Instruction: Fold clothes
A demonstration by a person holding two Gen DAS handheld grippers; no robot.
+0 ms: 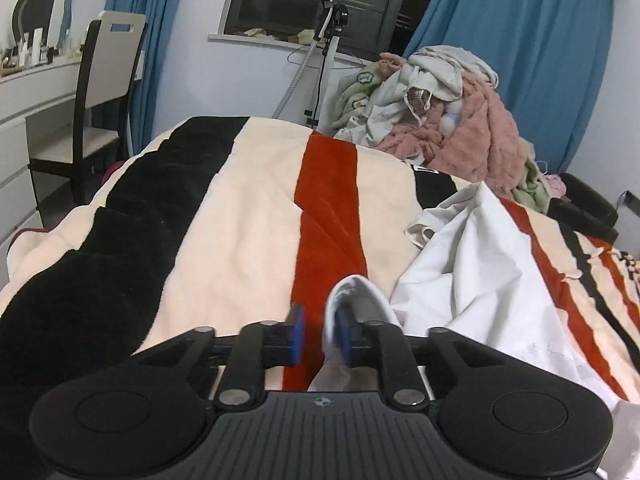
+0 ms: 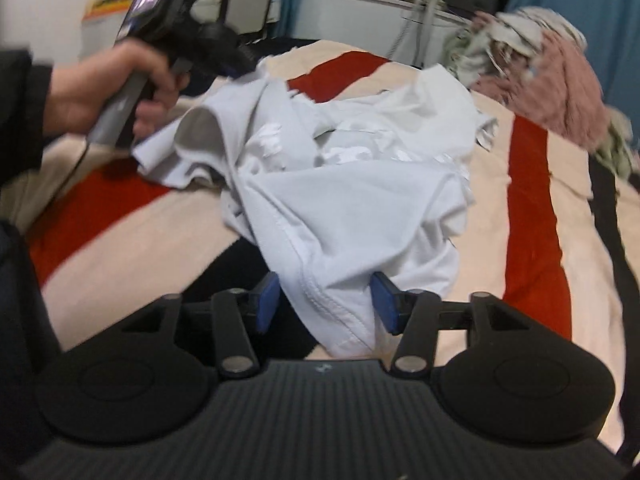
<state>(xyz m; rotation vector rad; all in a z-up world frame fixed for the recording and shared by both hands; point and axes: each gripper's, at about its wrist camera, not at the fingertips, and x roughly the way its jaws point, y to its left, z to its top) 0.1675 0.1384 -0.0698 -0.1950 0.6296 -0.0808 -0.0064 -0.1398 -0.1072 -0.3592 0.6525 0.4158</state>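
A crumpled white garment (image 2: 360, 184) lies on the striped blanket (image 2: 532, 208) of a bed. In the right wrist view its stitched hem hangs between the blue pads (image 2: 267, 302) of my right gripper (image 2: 326, 304); the jaws stand wide and do not squeeze it. A hand holds my left gripper (image 2: 240, 68) at the garment's far left edge. In the left wrist view the left gripper (image 1: 320, 334) is slightly open. A fold of the white garment (image 1: 472, 280) drapes over its right pad (image 1: 344, 336), and the left pad stands clear of the cloth.
A pile of pink, green and white clothes (image 1: 440, 120) sits at the bed's far right corner. A chair (image 1: 108, 92) and white dresser (image 1: 24, 120) stand left of the bed. A clothes steamer on its pole (image 1: 326, 60) rises behind the bed, with blue curtains (image 1: 520, 40) beyond.
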